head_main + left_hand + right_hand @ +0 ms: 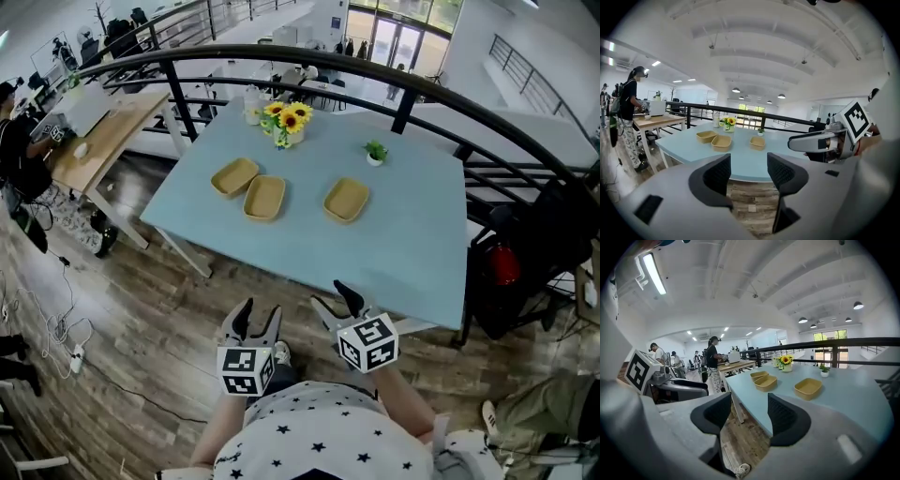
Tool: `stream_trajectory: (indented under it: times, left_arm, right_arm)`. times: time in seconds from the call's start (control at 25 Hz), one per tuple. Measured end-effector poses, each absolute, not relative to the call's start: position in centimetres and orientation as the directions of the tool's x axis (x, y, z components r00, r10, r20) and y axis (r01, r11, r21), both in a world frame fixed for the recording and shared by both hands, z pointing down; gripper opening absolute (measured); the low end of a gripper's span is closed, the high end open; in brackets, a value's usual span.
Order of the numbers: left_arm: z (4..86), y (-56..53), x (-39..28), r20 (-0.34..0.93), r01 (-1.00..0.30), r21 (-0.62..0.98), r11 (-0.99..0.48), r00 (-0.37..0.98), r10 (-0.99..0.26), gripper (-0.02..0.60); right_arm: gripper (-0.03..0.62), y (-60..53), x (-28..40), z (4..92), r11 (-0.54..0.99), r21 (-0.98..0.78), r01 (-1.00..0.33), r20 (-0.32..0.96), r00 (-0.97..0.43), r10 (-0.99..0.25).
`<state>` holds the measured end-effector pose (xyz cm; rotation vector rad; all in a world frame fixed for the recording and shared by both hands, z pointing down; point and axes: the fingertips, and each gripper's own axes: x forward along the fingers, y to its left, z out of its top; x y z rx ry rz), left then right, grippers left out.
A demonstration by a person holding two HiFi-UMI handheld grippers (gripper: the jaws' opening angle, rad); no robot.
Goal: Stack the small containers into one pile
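Observation:
Three tan shallow containers lie on the light blue table [394, 244]: a left one [234, 175], a middle one [264, 197] touching it, and a right one [346, 199] apart. They also show in the left gripper view as left container [706, 136], middle container [721, 142] and right container [757, 142], and in the right gripper view as [759, 375], [766, 382], [808, 388]. My left gripper [257, 321] and right gripper [336, 298] hover near the table's front edge, well short of the containers, both open and empty.
A vase of sunflowers [286, 121] and a small potted plant [375, 152] stand at the table's far side. A dark curved railing [394, 75] runs behind. A wooden desk [103, 141] is at left, with a person [629, 117] next to it. Wood floor lies below.

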<state>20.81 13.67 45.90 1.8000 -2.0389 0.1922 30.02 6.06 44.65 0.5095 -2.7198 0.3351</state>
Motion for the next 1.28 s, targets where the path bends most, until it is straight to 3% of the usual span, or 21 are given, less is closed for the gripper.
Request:
stream_trajectory:
  times: [0.64, 1.28]
  left_arm:
    - [46.7, 3.4, 10.3, 0.396, -0.986, 0.164, 0.032, 0.037, -0.917, 0.229]
    - [48.2, -3.0, 6.1, 0.4, -0.978, 0.203, -0.037, 0.118, -0.909, 0.229]
  right_arm:
    - [0.229, -4.1, 20.6, 45.3, 0.838, -0.175, -0.517, 0.38, -0.821, -0.427]
    - [0.229, -11.6, 18.8, 46.8, 0.743, -0.147, -0.653, 0.392, -0.728, -0.563]
